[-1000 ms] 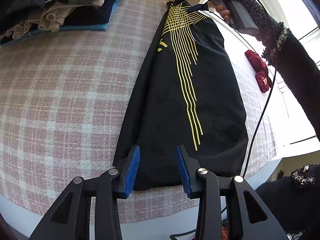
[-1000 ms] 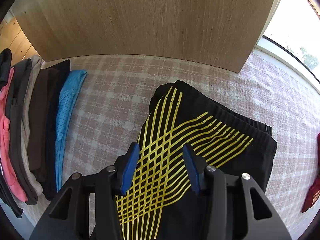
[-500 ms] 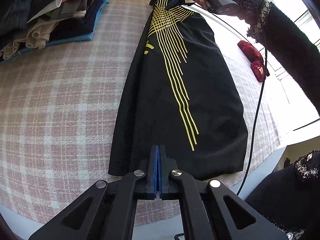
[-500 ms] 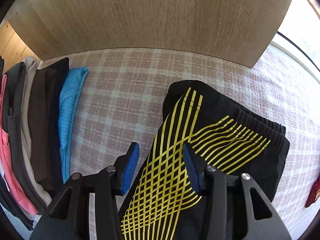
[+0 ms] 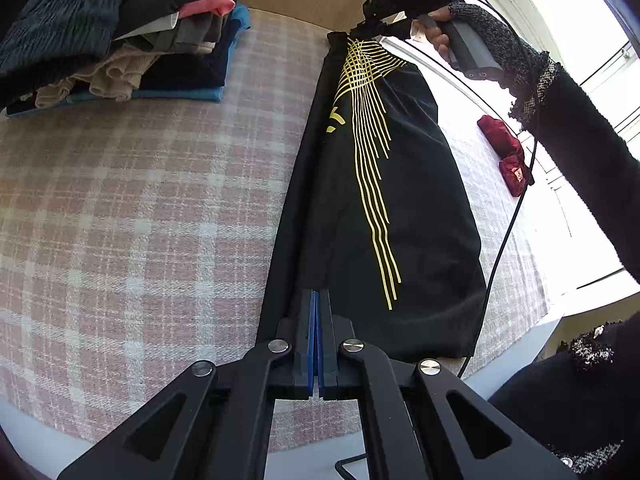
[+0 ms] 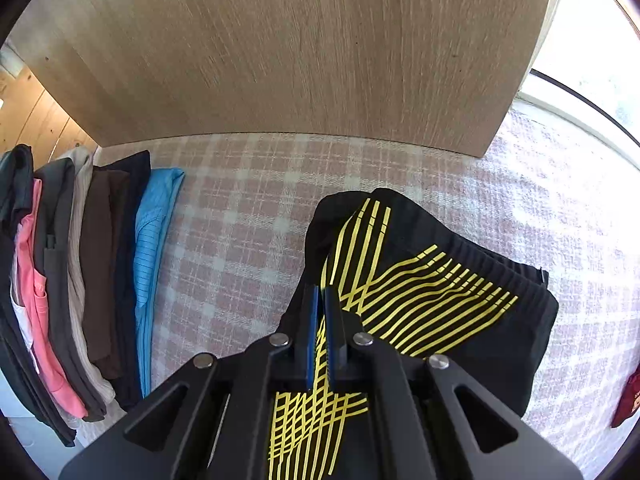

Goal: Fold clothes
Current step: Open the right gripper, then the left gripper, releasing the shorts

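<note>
A black garment with yellow stripes [image 5: 400,208] lies stretched lengthwise on the pink plaid surface [image 5: 120,220]. My left gripper [image 5: 318,300] is shut on its near hem. My right gripper [image 6: 320,300] is shut on the far end, the waistband with the yellow lattice print [image 6: 420,292], and lifts it slightly into a fold. The right gripper also shows in the left wrist view [image 5: 372,30], held by a gloved hand at the garment's far end.
A stack of folded clothes [image 5: 120,32] sits at the far left; it also shows in the right wrist view [image 6: 80,280]. A red item [image 5: 508,152] lies at the right. A wooden panel [image 6: 300,48] stands behind. A black cable [image 5: 504,240] hangs by the right edge.
Both grippers have shut: the left on the near hem, then the right on the waistband. The garment now looks pulled taut and narrower.
</note>
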`<state>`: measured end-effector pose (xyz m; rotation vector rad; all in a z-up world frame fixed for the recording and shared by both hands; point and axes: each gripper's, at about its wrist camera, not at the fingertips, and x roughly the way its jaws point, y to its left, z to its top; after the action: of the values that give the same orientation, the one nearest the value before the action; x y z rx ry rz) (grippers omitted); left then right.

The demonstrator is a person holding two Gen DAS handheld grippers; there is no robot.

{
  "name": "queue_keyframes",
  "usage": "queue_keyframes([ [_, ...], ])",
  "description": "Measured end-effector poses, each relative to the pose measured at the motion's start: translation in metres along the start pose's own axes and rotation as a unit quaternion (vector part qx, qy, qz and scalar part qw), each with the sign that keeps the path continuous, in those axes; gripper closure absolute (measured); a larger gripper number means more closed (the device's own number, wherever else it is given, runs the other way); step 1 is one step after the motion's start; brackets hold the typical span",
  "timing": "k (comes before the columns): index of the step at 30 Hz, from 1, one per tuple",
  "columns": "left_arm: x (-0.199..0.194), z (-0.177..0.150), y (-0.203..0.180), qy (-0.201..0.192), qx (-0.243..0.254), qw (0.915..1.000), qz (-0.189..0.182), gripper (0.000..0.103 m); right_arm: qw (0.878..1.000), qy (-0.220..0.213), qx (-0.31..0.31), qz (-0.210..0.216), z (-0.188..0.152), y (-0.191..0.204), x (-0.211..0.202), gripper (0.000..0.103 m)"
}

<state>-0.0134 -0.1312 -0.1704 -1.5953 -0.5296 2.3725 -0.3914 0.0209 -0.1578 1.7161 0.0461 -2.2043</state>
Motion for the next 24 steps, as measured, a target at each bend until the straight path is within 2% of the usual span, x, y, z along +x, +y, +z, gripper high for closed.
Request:
queue_keyframes([
  [3, 0.005, 0.003, 0.001, 0.014, -0.002, 0.9999, 0.01, 0.101, 1.0, -0.019, 0.005, 0.0, 0.004, 0.002, 0.003, 0.1],
  [6, 0.016, 0.004, -0.004, 0.03, 0.005, 0.9994, 0.014, 0.071, 0.999, -0.028, -0.024, -0.026, 0.016, 0.017, 0.013, 0.099],
  [7, 0.021, 0.004, -0.008, 0.037, 0.013, 0.999, 0.019, 0.069, 0.999, -0.018, -0.036, -0.021, 0.02, 0.023, 0.015, 0.099],
  [9, 0.031, 0.002, -0.018, 0.048, 0.045, 0.9971, 0.039, 0.071, 0.999, 0.005, -0.052, 0.0, 0.008, 0.027, 0.008, 0.097],
  [10, 0.032, 0.002, -0.023, 0.044, 0.063, 0.9959, 0.047, 0.084, 0.998, 0.014, -0.063, 0.01, 0.001, 0.027, 0.003, 0.094],
  [11, 0.035, 0.003, -0.025, 0.049, 0.07, 0.9952, 0.048, 0.099, 0.996, 0.018, -0.08, 0.021, -0.01, 0.023, -0.007, 0.085],
  [12, 0.037, 0.004, -0.028, 0.054, 0.078, 0.9943, 0.049, 0.101, 0.994, 0.021, -0.099, 0.031, -0.025, 0.02, -0.02, 0.076],
  [14, 0.036, 0.007, -0.029, 0.057, 0.08, 0.9941, 0.045, 0.101, 0.989, 0.038, -0.132, 0.053, -0.065, 0.014, -0.047, 0.063],
  [18, 0.015, 0.018, -0.025, 0.033, 0.079, 0.996, 0.026, 0.101, 0.978, 0.095, -0.166, 0.082, -0.181, -0.036, -0.087, 0.06],
  [21, 0.007, 0.026, -0.018, 0.029, 0.082, 0.9953, 0.043, 0.101, 0.973, 0.138, -0.179, 0.056, -0.265, -0.053, -0.085, 0.06],
  [24, 0.015, 0.03, -0.004, 0.055, 0.067, 0.9939, 0.068, 0.097, 0.97, 0.163, -0.171, 0.049, -0.324, -0.057, -0.069, 0.06],
])
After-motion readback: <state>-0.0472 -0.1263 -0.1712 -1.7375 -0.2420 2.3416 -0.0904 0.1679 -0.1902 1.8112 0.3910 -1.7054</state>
